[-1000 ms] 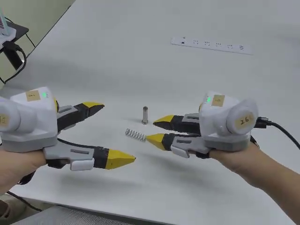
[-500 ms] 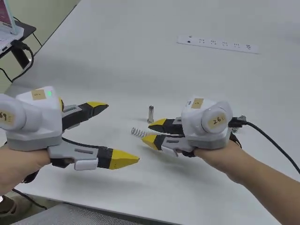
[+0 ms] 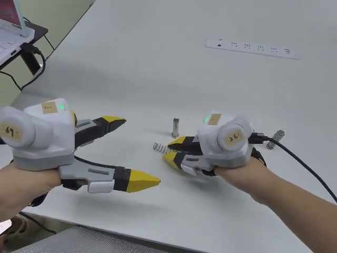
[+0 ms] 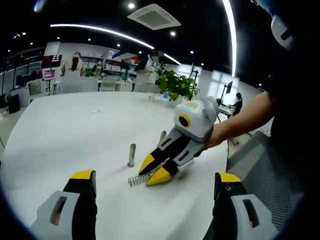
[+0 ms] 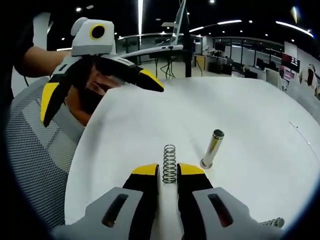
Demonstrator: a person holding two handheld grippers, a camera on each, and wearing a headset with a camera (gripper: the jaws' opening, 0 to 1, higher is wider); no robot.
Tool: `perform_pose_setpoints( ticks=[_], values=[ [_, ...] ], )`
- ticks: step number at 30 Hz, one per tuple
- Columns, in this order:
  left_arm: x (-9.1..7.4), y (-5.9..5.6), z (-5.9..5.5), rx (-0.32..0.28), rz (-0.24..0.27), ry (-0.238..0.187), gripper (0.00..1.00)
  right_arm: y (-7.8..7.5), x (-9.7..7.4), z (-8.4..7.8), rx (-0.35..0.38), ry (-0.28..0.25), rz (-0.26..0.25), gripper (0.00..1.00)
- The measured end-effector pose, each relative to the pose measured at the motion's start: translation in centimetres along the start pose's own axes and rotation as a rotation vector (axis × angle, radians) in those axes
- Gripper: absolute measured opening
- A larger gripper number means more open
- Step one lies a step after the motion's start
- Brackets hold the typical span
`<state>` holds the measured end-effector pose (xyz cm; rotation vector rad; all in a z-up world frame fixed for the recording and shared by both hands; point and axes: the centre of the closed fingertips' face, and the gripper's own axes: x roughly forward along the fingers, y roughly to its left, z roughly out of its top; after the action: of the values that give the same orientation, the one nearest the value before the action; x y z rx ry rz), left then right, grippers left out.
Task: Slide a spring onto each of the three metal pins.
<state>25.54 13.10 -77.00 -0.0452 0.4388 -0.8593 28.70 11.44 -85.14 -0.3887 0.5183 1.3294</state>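
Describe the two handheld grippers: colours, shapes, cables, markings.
Both the left gripper and the right gripper have rounded white housings, black jaws with pointed yellow tips, and tan stickers: 69 left, 26 right. A black cable leaves the right one.

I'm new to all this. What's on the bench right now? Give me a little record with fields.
spring: lying on the table
pin: standing upright, bare, beside the spring
right gripper: jaws narrowly apart, either side of the spring's near end
left gripper: open wide, holding nothing
second spring: on the table, beyond the right gripper
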Motion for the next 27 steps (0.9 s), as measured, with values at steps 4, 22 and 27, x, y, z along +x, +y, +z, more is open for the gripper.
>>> perform_pose_setpoints(
  ticks=[4,22,27],
  values=[
    [0.0,0.0,-0.1,-0.001,-0.002,0.001,0.95,-0.1,0.0,-0.3,-0.019,0.004,-0.001,0.09],
    [2.2,-2.6,0.6,0.037,-0.103,0.014,0.9,0.9,-5.4,0.9,-0.083,-0.016,0.037,0.08],
    [2.7,-3.3,0.6,0.042,-0.136,0.023,0.85,1.2,-7.4,1.0,-0.104,-0.025,0.041,0.08]
  ],
)
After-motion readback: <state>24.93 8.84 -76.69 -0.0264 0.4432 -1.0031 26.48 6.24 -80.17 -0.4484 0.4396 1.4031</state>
